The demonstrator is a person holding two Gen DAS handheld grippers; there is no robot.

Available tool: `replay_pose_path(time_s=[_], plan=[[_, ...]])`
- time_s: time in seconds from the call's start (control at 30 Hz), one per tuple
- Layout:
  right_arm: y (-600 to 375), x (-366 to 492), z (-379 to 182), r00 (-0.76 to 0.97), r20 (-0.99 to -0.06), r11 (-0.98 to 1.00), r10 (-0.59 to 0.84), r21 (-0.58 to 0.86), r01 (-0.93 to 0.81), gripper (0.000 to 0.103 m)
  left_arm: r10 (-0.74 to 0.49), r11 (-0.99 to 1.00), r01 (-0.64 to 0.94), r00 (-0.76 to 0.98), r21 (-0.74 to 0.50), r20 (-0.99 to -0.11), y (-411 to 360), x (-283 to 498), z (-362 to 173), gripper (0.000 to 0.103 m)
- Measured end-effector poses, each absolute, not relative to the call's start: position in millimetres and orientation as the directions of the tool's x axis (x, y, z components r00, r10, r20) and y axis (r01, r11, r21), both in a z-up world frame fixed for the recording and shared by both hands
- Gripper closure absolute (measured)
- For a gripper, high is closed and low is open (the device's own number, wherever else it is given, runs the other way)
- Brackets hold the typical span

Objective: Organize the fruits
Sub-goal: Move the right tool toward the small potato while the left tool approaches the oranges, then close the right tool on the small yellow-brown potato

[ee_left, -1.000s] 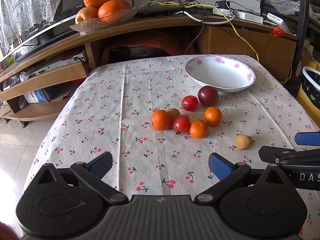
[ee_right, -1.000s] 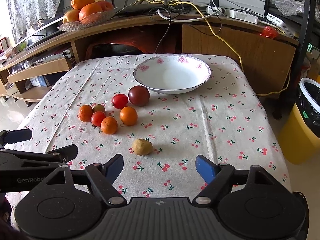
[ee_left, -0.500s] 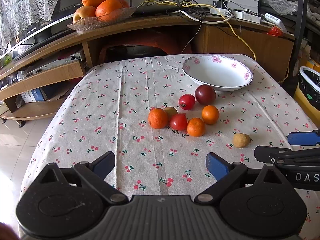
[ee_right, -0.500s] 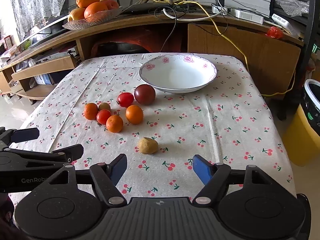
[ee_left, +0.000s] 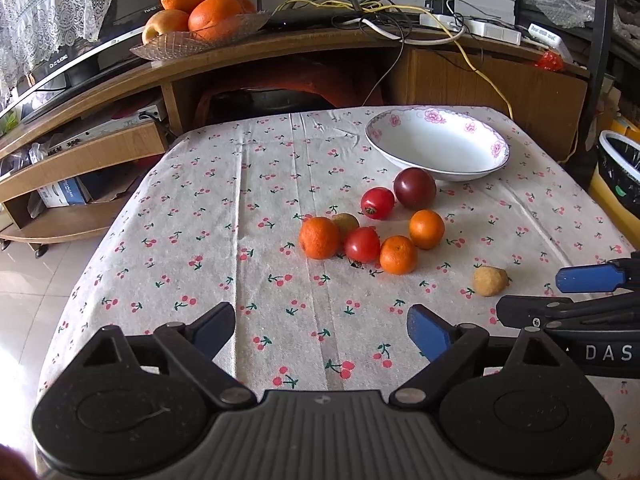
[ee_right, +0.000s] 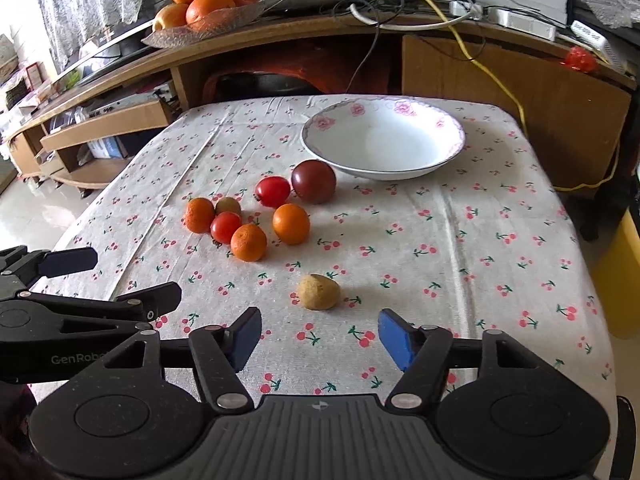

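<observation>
A white bowl with pink flowers (ee_left: pixel 438 150) (ee_right: pixel 384 142) stands empty at the table's far side. In front of it lie a dark plum (ee_left: pixel 415 188) (ee_right: pixel 313 181), two red tomatoes (ee_left: pixel 377 203) (ee_right: pixel 273 191), three oranges (ee_left: pixel 319 237) (ee_right: pixel 291 223) and a brownish kiwi (ee_left: pixel 346 221) (ee_right: pixel 228 205) in a loose cluster. A tan kiwi (ee_left: pixel 489 280) (ee_right: pixel 319 291) lies apart, nearer me. My left gripper (ee_left: pixel 320 330) is open over bare cloth. My right gripper (ee_right: pixel 319 340) is open just short of the tan kiwi, holding nothing.
The table carries a cherry-print cloth (ee_left: pixel 256 208). Behind it a wooden shelf unit (ee_left: pixel 280 52) holds a glass dish of oranges (ee_left: pixel 200 20) and tangled cables (ee_left: pixel 400 20). A yellow bin (ee_left: pixel 618 176) stands to the right of the table.
Both grippers have edged forward toward the fruit. The tan kiwi now sits closer to the right gripper's fingers. Neither gripper has changed its opening.
</observation>
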State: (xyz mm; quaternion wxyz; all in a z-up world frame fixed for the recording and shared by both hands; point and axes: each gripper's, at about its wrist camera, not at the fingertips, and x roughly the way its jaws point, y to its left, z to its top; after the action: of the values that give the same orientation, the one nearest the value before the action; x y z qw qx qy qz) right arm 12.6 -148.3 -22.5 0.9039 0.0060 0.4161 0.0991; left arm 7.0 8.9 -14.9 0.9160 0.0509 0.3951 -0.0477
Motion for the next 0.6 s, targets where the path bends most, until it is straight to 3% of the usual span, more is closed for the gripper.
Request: replay_pose_path(time_s=[0.17,0.37,0.6], plan=[[-147.7,21.5,-26.4,0.623,-0.76,0.979,0.184,0.086,-0.185,0.045,-0.059,0.988,0.143,0.679,0.053,-0.731,9.4,13.7,-18.6,0.005],[-146.0,34.0,-32.7,0.604,-0.774,0.976,0.191,0.084,-0.202,0.053,-0.085,0.986,0.162,0.686,0.038,-0.723,9.3,25.0,-20.1,0.005],[-144.8,46.4,-38.9,0.581,-0.788,0.969,0.203,0.077,-0.234,0.071,-0.117,0.979,0.202,0.679,0.031,-0.724,7.9,39.1,-23.0,0.006]])
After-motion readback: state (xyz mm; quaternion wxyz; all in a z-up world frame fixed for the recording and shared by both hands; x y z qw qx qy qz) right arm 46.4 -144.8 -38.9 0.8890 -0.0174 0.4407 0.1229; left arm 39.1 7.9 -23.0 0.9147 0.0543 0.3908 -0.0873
